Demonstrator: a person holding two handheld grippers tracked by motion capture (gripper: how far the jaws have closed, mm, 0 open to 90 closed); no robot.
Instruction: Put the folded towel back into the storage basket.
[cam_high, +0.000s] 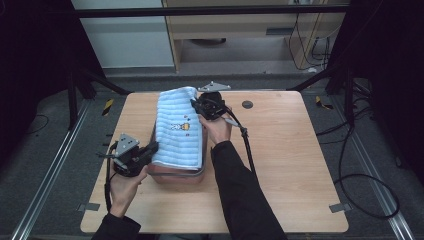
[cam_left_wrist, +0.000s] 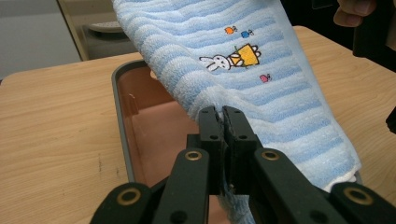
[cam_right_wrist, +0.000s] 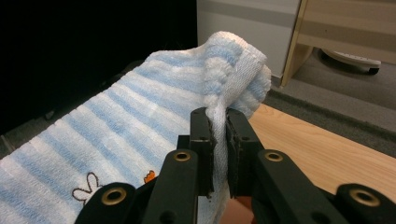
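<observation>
Terry cloth, light blue with white stripes — a soft ribbed towel (cam_high: 179, 131) stretched over a long rounded-corner tray (cam_high: 176, 175) on the pale wood-grain table (cam_high: 280, 165). Towel has a small embroidered rabbit in a yellow dress, plus tiny coloured motifs near it. Tray is pinkish-brown inside with a grey rim, smooth plastic look, seen under the cloth in the left gripper view. Left gripper (cam_left_wrist: 223, 122) has its black jaws pressed together on the towel's near edge, fabric bunched between them. Right gripper (cam_right_wrist: 219, 122) pinches the far corner — hemmed edge folded and puckered in the jaws, lifted above the table. Towel sags slightly between the two grips. Black cables trail from both tools. Dark sleeves at the bottom of the high view.
</observation>
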